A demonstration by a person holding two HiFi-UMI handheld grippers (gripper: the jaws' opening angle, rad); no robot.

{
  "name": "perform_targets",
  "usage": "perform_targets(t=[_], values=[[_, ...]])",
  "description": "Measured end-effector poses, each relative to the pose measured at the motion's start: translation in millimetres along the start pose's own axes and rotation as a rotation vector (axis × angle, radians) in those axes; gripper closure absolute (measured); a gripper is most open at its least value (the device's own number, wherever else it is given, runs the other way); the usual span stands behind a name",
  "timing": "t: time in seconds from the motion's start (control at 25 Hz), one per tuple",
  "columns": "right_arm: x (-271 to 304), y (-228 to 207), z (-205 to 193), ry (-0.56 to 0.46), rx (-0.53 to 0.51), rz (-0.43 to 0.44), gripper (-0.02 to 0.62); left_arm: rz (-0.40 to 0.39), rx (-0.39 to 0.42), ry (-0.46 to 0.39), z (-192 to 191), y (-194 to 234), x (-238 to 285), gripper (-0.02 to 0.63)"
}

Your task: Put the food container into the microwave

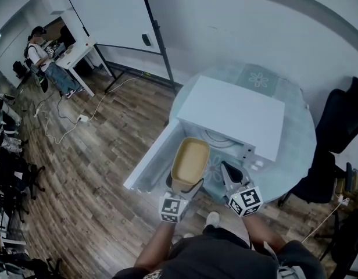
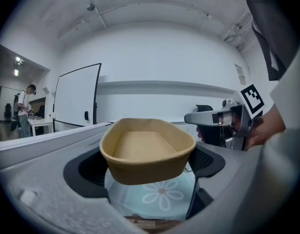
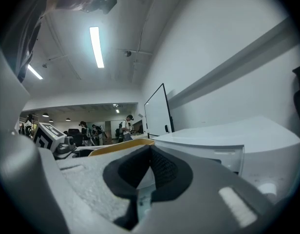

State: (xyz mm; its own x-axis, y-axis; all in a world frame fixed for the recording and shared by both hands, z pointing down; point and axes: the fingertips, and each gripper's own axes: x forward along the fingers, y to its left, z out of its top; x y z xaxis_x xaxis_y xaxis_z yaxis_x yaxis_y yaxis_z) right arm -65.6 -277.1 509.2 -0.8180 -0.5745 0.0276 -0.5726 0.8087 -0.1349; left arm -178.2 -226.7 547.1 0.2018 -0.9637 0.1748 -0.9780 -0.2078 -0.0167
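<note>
Before open microwave [image 1: 237,112], hold container [image 1: 190,156], clamped in left claw [image 1: 185,185], level; slide straight in past door [image 1: 151,161]; park closed, empty right claw [image 1: 230,176] aside.

Tan oval food container [image 2: 147,152]: matt, paper-like pulp. White box-shaped microwave [image 1: 231,112]: smooth, faintly glossy casing. Round pale-blue counter [image 1: 298,150]: glossy top. Floor [image 1: 97,150]: brown wood-look planks. Right gripper [image 3: 150,152]: grainy matt grey plastic, black ribbed pads [image 3: 164,169]
</note>
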Motion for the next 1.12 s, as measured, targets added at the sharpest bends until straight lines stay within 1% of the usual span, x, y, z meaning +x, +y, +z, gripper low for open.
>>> perform_targets(t=[0.2, 0.4, 0.56, 0.8, 0.96, 1.12], values=[[5, -16, -13, 0.019, 0.024, 0.015, 0.595, -0.006, 0.012, 0.029, -14, -8, 23, 0.095], [7, -28, -28, 0.041, 0.061, 0.003, 0.594, -0.031, 0.041, 0.07, -25, -9, 45, 0.095], [10, -35, -42, 0.066, 0.065, -0.007, 0.594, -0.056, 0.029, 0.093, -38, -10, 59, 0.095], [20, -43, -59, 0.099, 0.059, -0.028, 0.594, -0.109, 0.011, 0.105, -62, -12, 86, 0.095], [29, -51, -69, 0.119, 0.07, -0.06, 0.594, -0.143, 0.008, 0.11, -72, -10, 109, 0.095], [40, -58, -85, 0.14, 0.075, -0.094, 0.594, -0.156, 0.005, 0.111, -79, 1, 128, 0.095]])
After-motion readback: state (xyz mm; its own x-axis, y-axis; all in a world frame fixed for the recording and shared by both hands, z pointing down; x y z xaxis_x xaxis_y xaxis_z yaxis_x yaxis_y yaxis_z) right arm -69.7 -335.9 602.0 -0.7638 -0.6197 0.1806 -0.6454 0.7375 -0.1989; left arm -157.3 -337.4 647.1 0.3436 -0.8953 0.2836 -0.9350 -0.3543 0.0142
